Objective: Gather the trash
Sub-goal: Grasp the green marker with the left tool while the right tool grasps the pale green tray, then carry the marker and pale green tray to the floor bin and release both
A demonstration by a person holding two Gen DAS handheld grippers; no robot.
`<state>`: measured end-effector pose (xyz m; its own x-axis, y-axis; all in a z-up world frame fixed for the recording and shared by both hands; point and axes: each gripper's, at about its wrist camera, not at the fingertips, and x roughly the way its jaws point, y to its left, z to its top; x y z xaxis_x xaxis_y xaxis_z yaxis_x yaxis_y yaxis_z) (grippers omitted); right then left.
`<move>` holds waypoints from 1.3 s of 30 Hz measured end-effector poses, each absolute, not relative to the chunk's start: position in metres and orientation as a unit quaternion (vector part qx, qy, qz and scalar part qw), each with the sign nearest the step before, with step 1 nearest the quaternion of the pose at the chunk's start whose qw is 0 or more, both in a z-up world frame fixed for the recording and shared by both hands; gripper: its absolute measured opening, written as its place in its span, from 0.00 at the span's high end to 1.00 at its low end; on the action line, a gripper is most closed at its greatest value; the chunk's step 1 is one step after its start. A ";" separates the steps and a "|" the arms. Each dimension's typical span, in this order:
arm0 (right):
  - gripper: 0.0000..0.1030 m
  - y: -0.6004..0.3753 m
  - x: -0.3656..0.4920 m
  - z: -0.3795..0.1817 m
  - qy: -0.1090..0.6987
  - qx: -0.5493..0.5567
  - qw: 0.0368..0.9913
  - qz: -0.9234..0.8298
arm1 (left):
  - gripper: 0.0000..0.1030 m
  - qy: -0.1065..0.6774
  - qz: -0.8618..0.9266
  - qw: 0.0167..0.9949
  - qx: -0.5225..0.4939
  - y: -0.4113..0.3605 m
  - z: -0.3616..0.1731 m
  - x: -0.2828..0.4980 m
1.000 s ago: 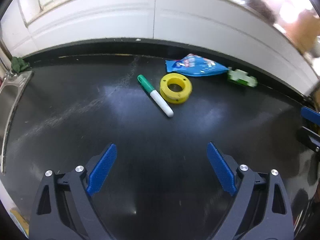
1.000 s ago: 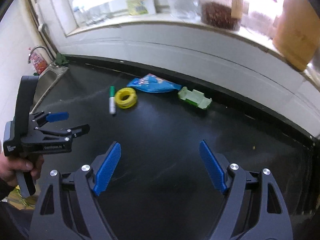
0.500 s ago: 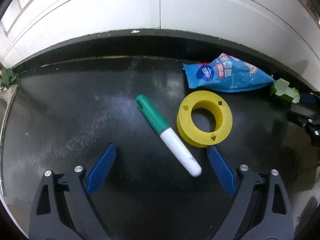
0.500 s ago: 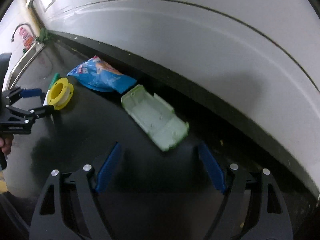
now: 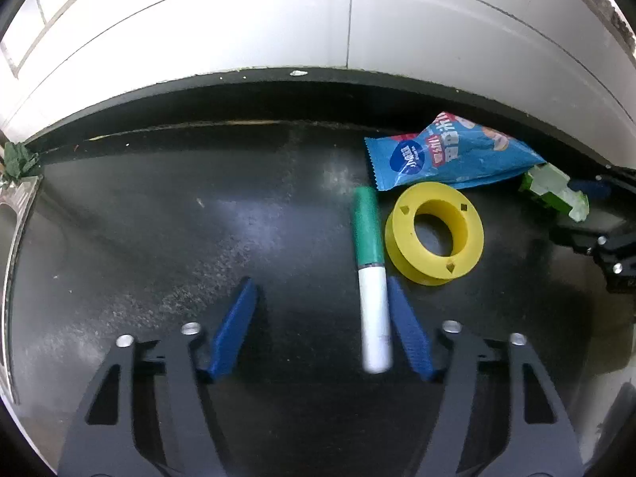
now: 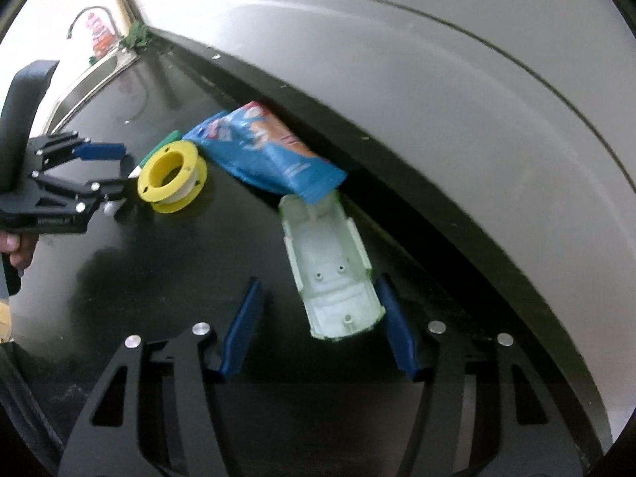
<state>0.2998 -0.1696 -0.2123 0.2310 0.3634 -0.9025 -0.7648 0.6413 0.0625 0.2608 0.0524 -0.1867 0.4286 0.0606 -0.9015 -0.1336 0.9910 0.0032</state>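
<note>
Marker [image 5: 371, 278] and green shell [image 6: 334, 270], its top under the wrapper [image 6: 270, 151], sit between closing claws.

Black countertop [image 5: 159, 238], white tiled wall [image 5: 278, 20], steel sink [image 6: 95, 71], green rag [image 5: 18, 159] beside it.

Home kitchen. Glossy black tabletop [image 5: 159, 238] runs along a white tiled wall [image 5: 278, 28]. Steel sink [image 6: 95, 75] sits at the tabletop's far left end, curved tap [image 6: 85, 14] above it, green rag [image 5: 18, 161] on the sink's back corner against the wall.
</note>
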 end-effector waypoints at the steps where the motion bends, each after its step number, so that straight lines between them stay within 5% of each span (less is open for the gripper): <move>1: 0.63 -0.168 0.301 -0.213 0.498 -0.202 0.756 0.374 | 0.51 0.530 0.056 0.846 -0.032 0.052 -0.184 0.260; 5: 0.67 -0.167 0.300 -0.210 0.506 -0.187 0.759 0.364 | 0.88 0.530 0.041 0.846 -0.022 0.052 -0.180 0.262; 26: 0.67 -0.223 0.116 -0.094 0.479 -0.077 0.835 0.261 | 0.88 0.495 -0.017 0.868 0.011 -0.008 -0.076 0.119; 39: 0.67 -0.212 0.014 -0.089 0.479 -0.050 0.853 0.202 | 0.88 0.483 -0.069 0.872 0.043 -0.014 -0.072 0.040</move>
<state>0.0143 -0.2117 -0.0891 0.4590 0.2971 -0.8373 -0.3935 0.9129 0.1082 0.0396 -0.0138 -0.0722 0.5231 -0.0786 -0.8487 0.1616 0.9868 0.0082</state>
